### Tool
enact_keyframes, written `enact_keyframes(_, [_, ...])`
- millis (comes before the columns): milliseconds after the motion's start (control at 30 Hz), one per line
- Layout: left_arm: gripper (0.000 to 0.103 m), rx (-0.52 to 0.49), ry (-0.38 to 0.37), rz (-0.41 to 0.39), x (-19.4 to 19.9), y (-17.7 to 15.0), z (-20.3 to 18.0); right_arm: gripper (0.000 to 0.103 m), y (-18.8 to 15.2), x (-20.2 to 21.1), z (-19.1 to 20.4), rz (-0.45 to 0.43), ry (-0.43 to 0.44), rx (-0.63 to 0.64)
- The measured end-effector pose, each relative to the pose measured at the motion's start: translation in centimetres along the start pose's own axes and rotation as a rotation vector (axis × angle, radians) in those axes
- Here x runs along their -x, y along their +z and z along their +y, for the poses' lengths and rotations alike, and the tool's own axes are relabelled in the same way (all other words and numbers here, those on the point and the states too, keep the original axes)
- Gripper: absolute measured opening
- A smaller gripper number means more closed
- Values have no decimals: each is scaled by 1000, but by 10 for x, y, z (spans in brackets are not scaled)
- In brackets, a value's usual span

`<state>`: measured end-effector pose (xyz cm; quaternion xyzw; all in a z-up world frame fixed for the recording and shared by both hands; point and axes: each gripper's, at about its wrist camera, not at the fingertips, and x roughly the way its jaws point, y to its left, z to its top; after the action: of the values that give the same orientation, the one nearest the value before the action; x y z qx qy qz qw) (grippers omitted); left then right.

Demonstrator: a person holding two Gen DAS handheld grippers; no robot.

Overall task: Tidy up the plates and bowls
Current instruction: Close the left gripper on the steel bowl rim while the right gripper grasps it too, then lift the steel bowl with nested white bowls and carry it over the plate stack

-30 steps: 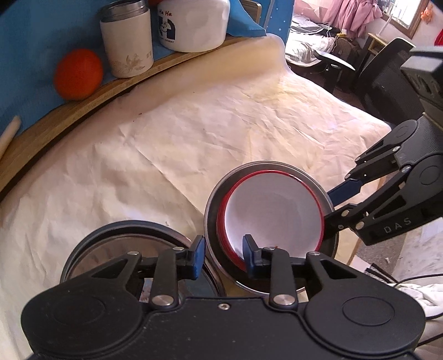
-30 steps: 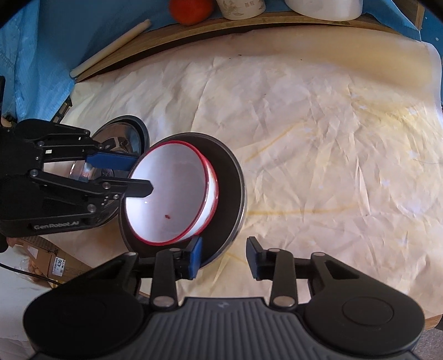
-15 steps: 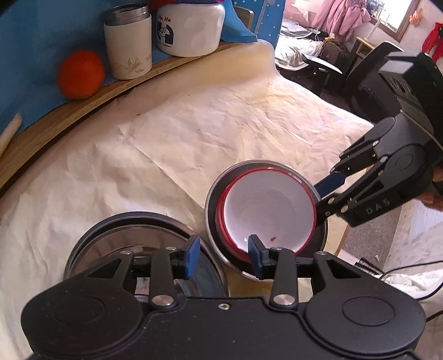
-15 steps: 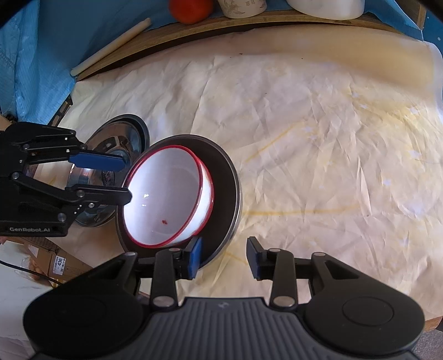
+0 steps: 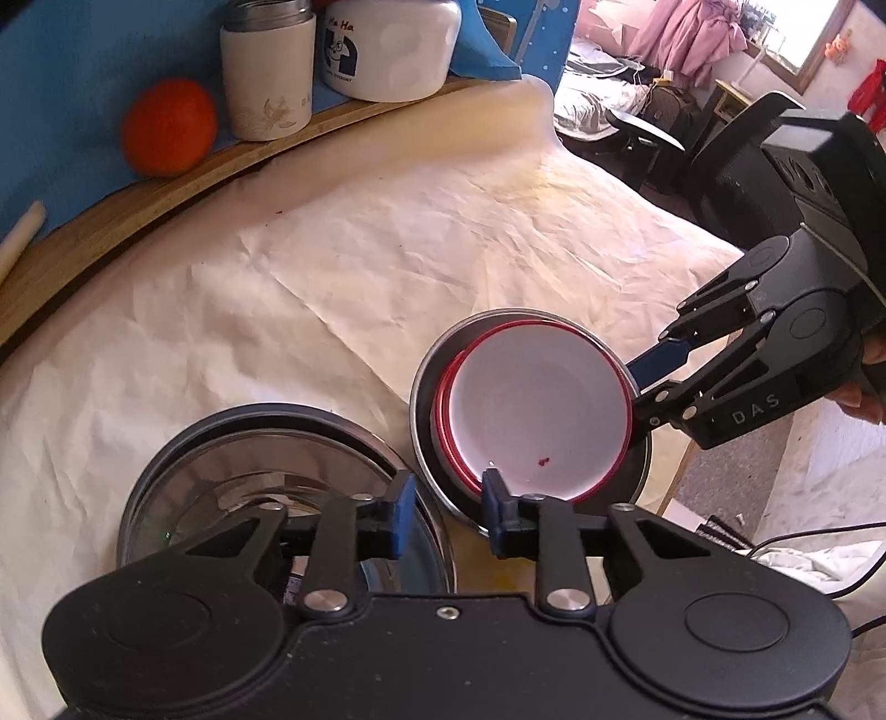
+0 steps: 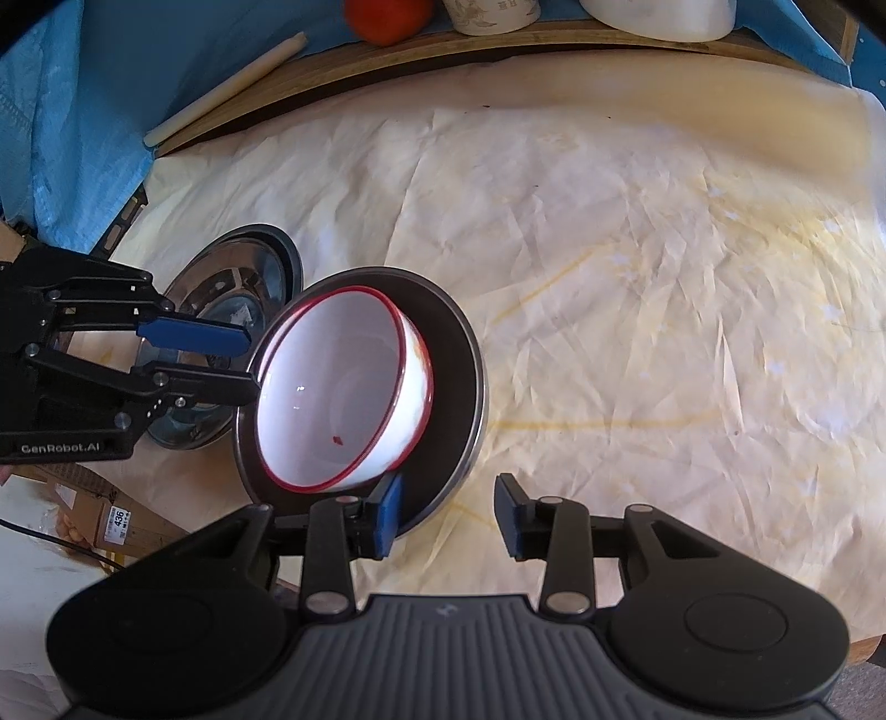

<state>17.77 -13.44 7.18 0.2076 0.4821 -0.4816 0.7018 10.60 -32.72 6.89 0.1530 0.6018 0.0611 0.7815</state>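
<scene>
2 open hand-held grippers [image 5: 443, 498] [image 6: 448, 518] flanking bowl [image 6: 338, 399]

Around the one white bowl [image 6: 343, 387] with a red rim, there is one dark plate [image 6: 448, 354] beneath it and one steel dish [image 6: 243, 277] just beside it. Well beyond the bowl stand one orange [image 5: 169, 127], one cup [image 5: 268, 72], one white jar [image 5: 393, 47] and one pale stick [image 6: 227, 88].
</scene>
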Motion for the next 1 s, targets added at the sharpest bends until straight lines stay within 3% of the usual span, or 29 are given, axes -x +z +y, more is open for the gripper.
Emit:
enact_keyframes(33, [13, -4, 4, 3, 0, -1, -1, 40, 0, 0, 0, -1, 1, -1])
enact_keyframes(200, [13, 12, 1, 0, 0, -2, 2, 41, 1, 0, -2, 2, 9, -4])
enact_keyframes(500, [11, 141, -4, 13, -6, 2, 11, 41, 1, 1, -4, 1, 20, -13])
enact_keyframes(733, [8, 152, 61, 11, -12, 11, 1, 32, 0, -1, -1, 13, 29, -12])
enact_keyframes(1000, [8, 155, 49, 12, -25, 23, -5, 30, -1, 4, -15, 13, 11, -41])
